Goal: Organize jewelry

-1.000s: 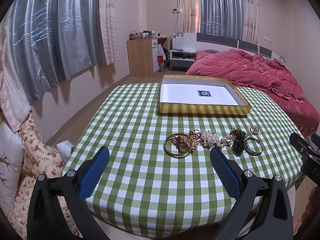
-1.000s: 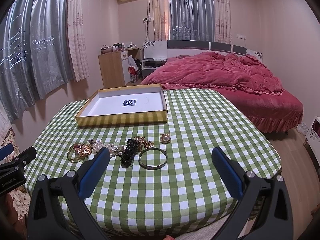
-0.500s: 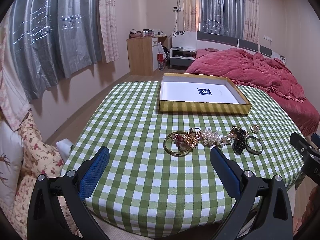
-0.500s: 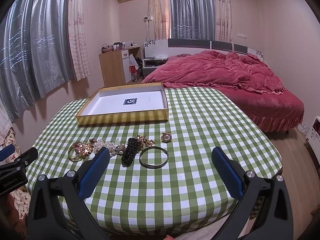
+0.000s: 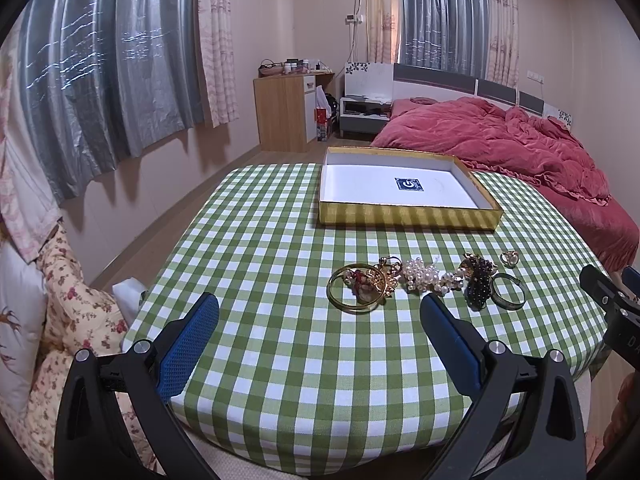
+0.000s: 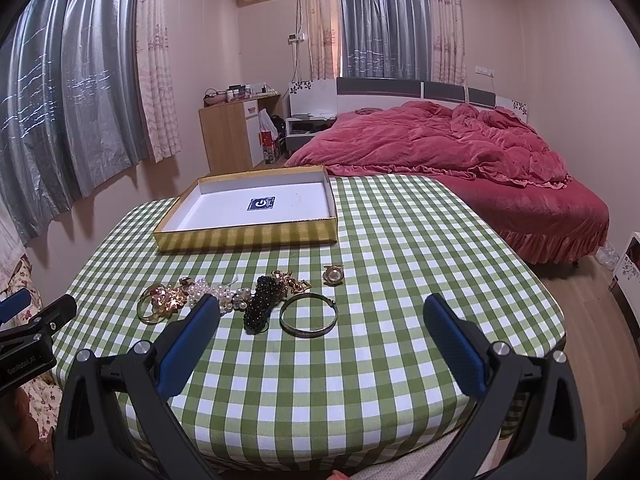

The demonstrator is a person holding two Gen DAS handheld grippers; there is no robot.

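On the table: jewelry row (image 5: pixel 424 282) lies near the front edge, long axis running left to right, parallel to the box's front wall.
Gold bangle: (image 5: pixel 356 288) left end of row, flat, red-and-gold charms inside its ring.
Pearl cluster: (image 5: pixel 426 278) middle, touching the gold pieces on its left.
Black bead piece: (image 6: pixel 260 306) right of pearls, long axis pointing toward the camera.
Silver bangle: (image 6: pixel 309 315) flat, just beside the black beads.
Small ring: (image 6: pixel 333 274) apart, at the right rear of the row.
Left gripper: (image 5: pixel 320 322) fingers spread wide, holding nothing, above the cloth short of the gold bangle.
Right gripper: (image 6: pixel 320 324) fingers spread wide, nothing held, silver bangle between the tips in view.
Gold box: (image 5: pixel 408 216) open, white inside, behind the row, well apart.
Tablecloth: (image 5: pixel 260 280) green-and-white check.
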